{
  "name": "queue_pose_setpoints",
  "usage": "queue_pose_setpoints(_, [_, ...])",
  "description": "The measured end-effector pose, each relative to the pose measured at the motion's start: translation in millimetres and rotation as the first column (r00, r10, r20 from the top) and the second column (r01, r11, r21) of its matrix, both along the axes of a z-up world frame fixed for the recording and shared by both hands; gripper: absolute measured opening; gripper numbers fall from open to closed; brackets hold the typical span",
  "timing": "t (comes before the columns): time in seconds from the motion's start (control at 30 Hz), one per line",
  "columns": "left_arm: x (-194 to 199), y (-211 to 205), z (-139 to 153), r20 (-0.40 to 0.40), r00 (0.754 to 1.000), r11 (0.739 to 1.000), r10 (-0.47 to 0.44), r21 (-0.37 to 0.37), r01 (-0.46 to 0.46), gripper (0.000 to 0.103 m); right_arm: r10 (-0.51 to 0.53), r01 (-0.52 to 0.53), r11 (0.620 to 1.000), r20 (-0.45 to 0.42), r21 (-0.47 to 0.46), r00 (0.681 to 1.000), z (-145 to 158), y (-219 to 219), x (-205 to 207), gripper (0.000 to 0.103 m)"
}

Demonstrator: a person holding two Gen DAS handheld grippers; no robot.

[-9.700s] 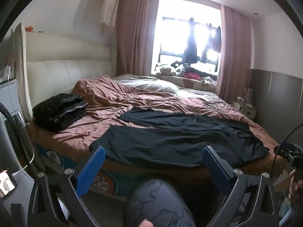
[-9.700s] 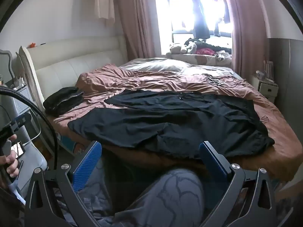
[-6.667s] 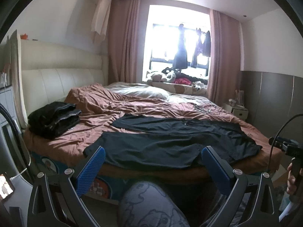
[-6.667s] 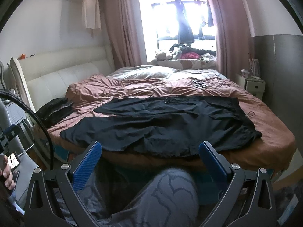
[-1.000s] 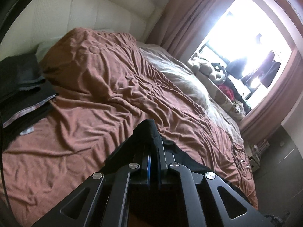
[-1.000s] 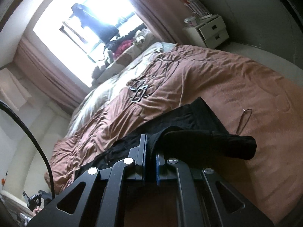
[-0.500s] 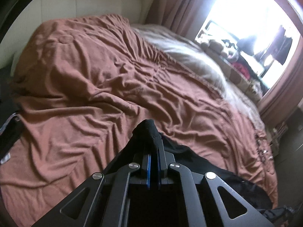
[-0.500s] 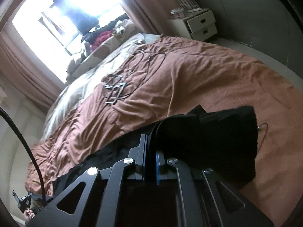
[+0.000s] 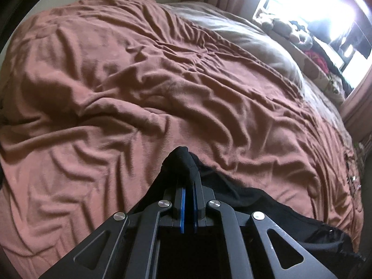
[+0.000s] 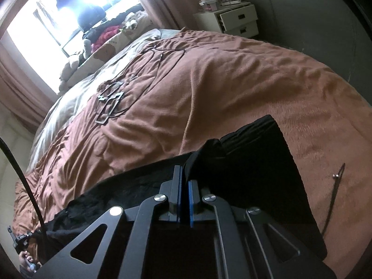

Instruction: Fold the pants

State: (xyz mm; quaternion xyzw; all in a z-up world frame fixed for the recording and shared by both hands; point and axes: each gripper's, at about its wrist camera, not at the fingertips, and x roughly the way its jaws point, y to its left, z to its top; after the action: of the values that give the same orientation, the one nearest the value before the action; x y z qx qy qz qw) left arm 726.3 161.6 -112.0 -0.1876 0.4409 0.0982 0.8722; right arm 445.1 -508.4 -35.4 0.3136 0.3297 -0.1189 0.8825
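Two wrist views look down over a wide bed covered by a wrinkled brown blanket (image 9: 121, 74). In the left wrist view, the left gripper (image 9: 188, 181) is clamped on a bunched edge of the black pants (image 9: 244, 200), a small peak of dark cloth poking up past its blue pads. The rest of the pants trail off to the right along the near side of the bed.

In the right wrist view, the right gripper (image 10: 184, 176) is likewise pinched tight on a fold of the pants (image 10: 251, 158), which lie across the blanket (image 10: 232, 81) near the bed's edge. A thin metal hanger (image 10: 334, 190) lies on the blanket just right of the pants. Tangled black cables (image 10: 130, 88) sit farther up the bed. A white bedside cabinet (image 10: 234, 21) stands beyond, near a bright window (image 10: 69, 7).
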Motion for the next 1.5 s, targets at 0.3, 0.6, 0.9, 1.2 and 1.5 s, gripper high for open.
queue_pose_setpoints(0.3, [37.2, -10.0, -30.2, -0.114, 0.993, 1.000, -0.003, 0.025, 0.006, 0.008, -0.004, 0.002, 0.999, -0.079, -0.035, 0.997, -14.2, 3.5, 34.9, 0.002])
queue_pose_setpoints(0.6, [19.2, -3.6, -22.7, -0.063, 0.998, 0.999, -0.021, 0.030, 0.023, 0.062, 0.083, -0.085, 0.990, -0.018, -0.117, 0.996, 2.8, 22.6, 24.5, 0.066])
queue_pose_setpoints(0.9, [-25.4, 12.2, -0.2, -0.041, 0.996, 0.997, -0.078, 0.004, 0.078, 0.062, 0.188, -0.183, 0.974, 0.024, -0.134, 0.982, 10.4, 38.9, -21.4, 0.066])
queue_pose_setpoints(1.2, [-87.4, 29.7, 8.6, -0.042, 0.995, 0.996, -0.089, -0.024, 0.088, 0.062, 0.215, -0.212, 0.971, 0.013, -0.109, 0.977, 17.3, 38.4, -70.4, 0.066])
queue_pose_setpoints(1.5, [-142.7, 32.8, -5.7, -0.055, 0.995, 0.993, -0.081, -0.086, 0.076, 0.056, 0.207, -0.206, 0.975, 0.007, -0.080, 0.978, 19.1, 33.0, -116.1, 0.065])
